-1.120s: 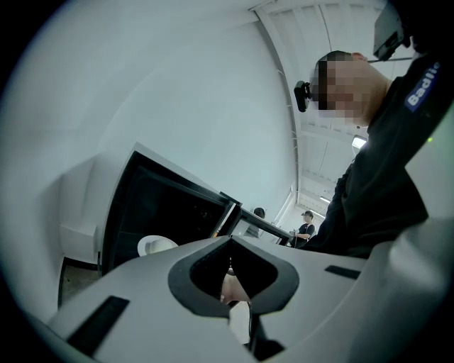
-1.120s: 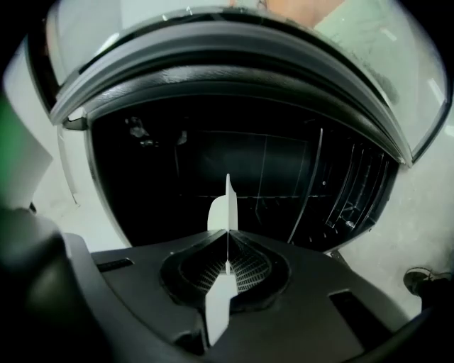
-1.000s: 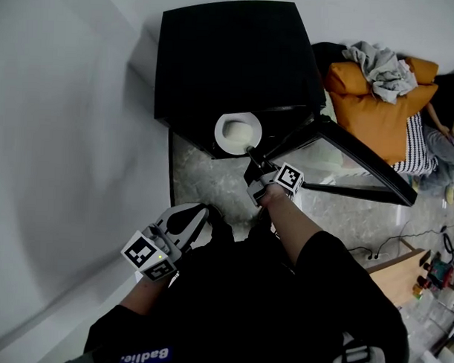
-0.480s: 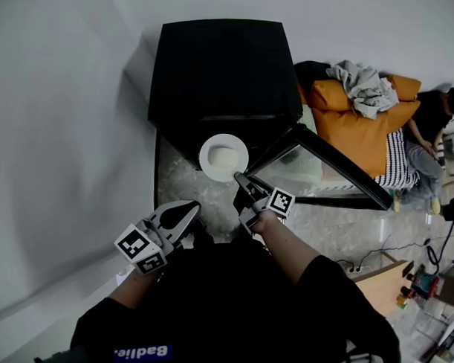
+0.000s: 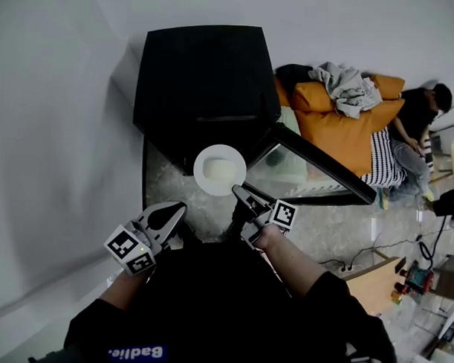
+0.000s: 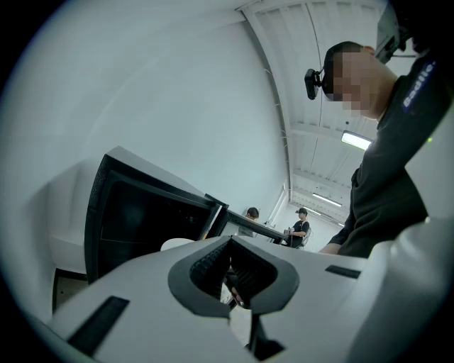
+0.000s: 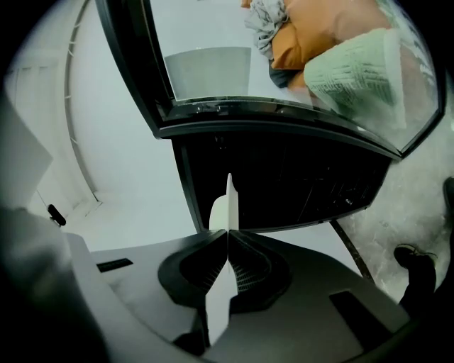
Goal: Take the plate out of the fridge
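Plate: the white plate [image 5: 220, 169] hangs level just in front of the black fridge [image 5: 201, 72], over the marbled floor [image 5: 161, 184]. A second ago it sat at the mouth of the cabinet, tucked against the front edge. It has since been drawn back toward the person.
Right gripper: the right gripper [image 5: 238, 191] is clamped on the near rim. Its own view shows the plate [image 7: 228, 205] edge-on, with the pads pressed tight on either side.
Left gripper: the left gripper [image 5: 180, 207] is held low by the body with its jaws drawn together on nothing (idle through this whole stretch).
Fridge door: the glass door [image 5: 324, 169] stands swung open to the right, as it did a second ago.
On the plate: there is a pale patch in the middle, possibly food or only the well of the dish. It is too washed out to say.
Meaning for the task: the plate looks clear of the fridge, so the removal is in effect done. What is left, as I judge it, is carrying the plate somewhere to set it down, and perhaps closing the door.
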Available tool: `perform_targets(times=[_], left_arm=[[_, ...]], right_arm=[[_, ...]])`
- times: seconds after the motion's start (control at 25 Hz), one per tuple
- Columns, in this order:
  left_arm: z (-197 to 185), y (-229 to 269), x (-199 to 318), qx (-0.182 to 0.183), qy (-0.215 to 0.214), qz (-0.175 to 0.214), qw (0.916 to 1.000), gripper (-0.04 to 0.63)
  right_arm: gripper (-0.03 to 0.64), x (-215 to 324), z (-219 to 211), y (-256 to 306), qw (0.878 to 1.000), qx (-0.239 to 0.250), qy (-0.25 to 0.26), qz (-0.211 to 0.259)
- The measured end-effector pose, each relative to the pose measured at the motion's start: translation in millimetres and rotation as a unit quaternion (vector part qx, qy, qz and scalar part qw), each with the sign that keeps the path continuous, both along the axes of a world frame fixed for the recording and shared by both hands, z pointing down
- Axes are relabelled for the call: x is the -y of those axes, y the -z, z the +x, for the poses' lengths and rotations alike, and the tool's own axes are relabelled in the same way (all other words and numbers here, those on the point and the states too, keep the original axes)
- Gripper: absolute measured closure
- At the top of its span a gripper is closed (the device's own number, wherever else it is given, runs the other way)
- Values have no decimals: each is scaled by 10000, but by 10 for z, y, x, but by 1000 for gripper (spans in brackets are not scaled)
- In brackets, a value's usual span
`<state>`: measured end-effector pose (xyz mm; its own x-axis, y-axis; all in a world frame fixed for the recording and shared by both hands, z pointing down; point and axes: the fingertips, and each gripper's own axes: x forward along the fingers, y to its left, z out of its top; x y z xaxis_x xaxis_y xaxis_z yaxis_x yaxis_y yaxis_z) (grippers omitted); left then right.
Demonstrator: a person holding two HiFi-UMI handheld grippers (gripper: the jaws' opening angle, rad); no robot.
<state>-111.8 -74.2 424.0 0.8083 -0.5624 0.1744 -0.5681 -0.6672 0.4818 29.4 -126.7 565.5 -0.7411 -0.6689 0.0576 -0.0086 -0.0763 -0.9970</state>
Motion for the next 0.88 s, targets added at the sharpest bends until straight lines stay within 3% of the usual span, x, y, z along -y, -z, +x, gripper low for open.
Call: perform_targets(times=[0.48,0.88], left_arm=[[154,112,-36,-26,-120,142,9998,588],[290,69,-89,-3,-378,243,9990,588]], right_arm=[[603,-176,169,784,9981,480,-123,360],[603,-277,181,1058,9981,325,21,524]])
